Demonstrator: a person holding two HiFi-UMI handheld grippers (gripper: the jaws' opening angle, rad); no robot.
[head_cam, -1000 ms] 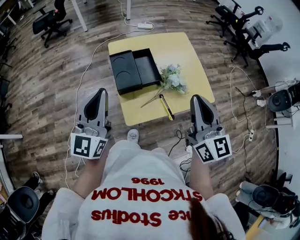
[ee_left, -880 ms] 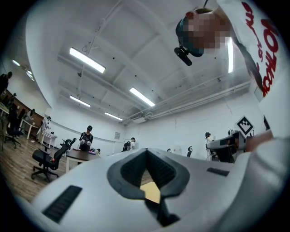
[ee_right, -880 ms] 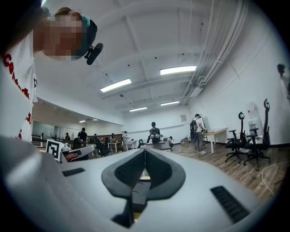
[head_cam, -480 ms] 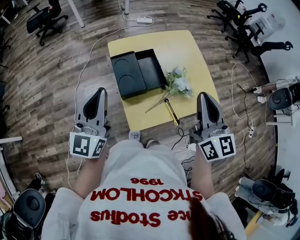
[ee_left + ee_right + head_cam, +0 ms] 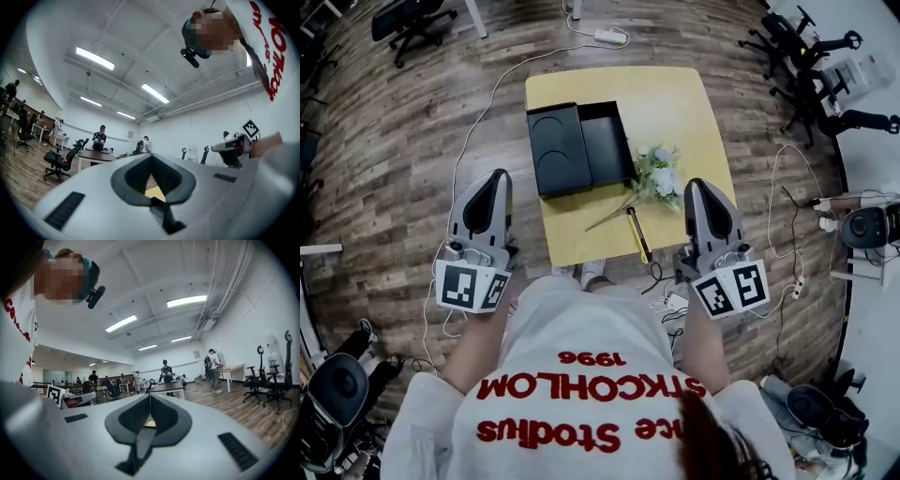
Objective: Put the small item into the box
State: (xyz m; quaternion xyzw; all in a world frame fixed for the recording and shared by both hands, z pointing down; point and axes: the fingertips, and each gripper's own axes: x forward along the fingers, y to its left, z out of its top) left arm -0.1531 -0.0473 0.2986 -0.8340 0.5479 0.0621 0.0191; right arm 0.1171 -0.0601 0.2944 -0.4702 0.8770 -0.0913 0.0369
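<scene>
— How will the slim yellow-and-black stick-shaped item (image 5: 636,234) handle?
— Light, stiff and probably slick, I judge, so I'd pinch it mid-length. It lies near the front edge of the square yellow table (image 5: 675,98), apart from the open black box (image 5: 609,141).
— Your claws?
— My left gripper (image 5: 497,178) and right gripper (image 5: 698,187) are pressed together, empty, and flank the table's near corners.

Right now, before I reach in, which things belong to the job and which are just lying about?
For the job: black box, open on the yellow table; slim yellow-and-black item near the table's front edge; left hand-held gripper and right hand-held gripper, both shut, empty.
Lying about: flower bunch beside the box; power strip on the floor; office chairs.
</scene>
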